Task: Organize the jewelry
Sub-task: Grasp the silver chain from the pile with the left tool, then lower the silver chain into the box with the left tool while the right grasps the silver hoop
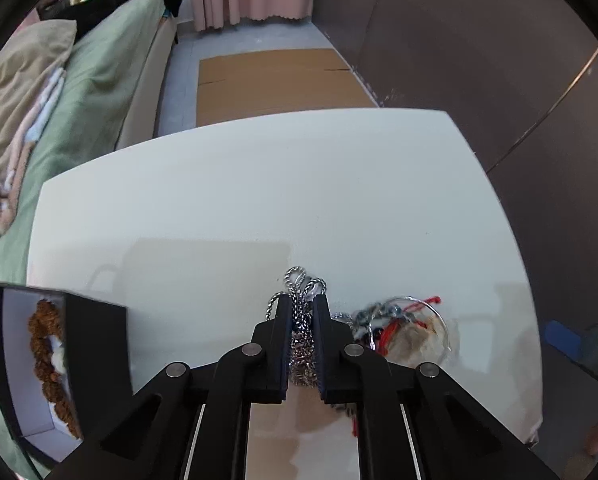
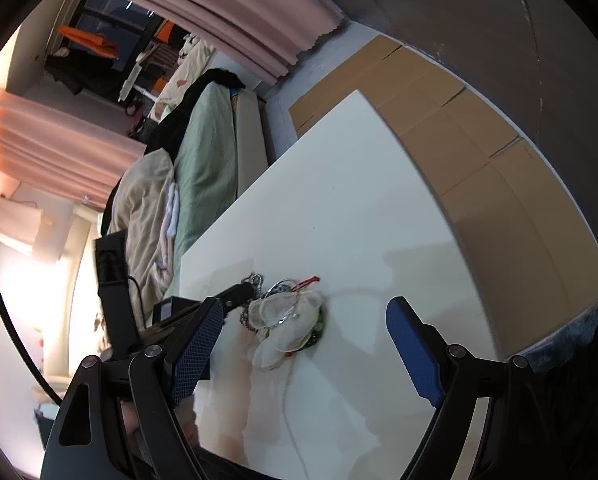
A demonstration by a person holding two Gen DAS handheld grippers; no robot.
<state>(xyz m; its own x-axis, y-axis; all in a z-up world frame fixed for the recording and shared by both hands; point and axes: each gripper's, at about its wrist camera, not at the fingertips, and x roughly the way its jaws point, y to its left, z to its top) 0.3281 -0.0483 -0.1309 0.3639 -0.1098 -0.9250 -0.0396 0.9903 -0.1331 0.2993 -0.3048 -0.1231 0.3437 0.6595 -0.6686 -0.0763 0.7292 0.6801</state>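
My left gripper [image 1: 303, 304] points down at the white table [image 1: 259, 200] and is shut on a silver rope chain [image 1: 299, 280], whose loops stick out past the fingertips. Just to its right lies a jewelry pile [image 1: 399, 324] with a red cord, a thin hoop and a beige pouch. A black box [image 1: 95, 344] at the left holds a brown bead bracelet [image 1: 45, 344]. In the right wrist view my right gripper [image 2: 305, 303] hangs open above the pouch [image 2: 287, 320], with nothing between its blue pads [image 2: 411, 344]. The left gripper [image 2: 239, 291] shows there beside the chain [image 2: 255, 280].
A bed with green sheet [image 1: 99, 80] and crumpled bedding runs along the table's left side. Flat cardboard [image 1: 279, 84] lies on the floor beyond the far edge, and a dark wall [image 1: 479, 60] stands to the right. A thin white cord [image 2: 289, 396] trails across the near table.
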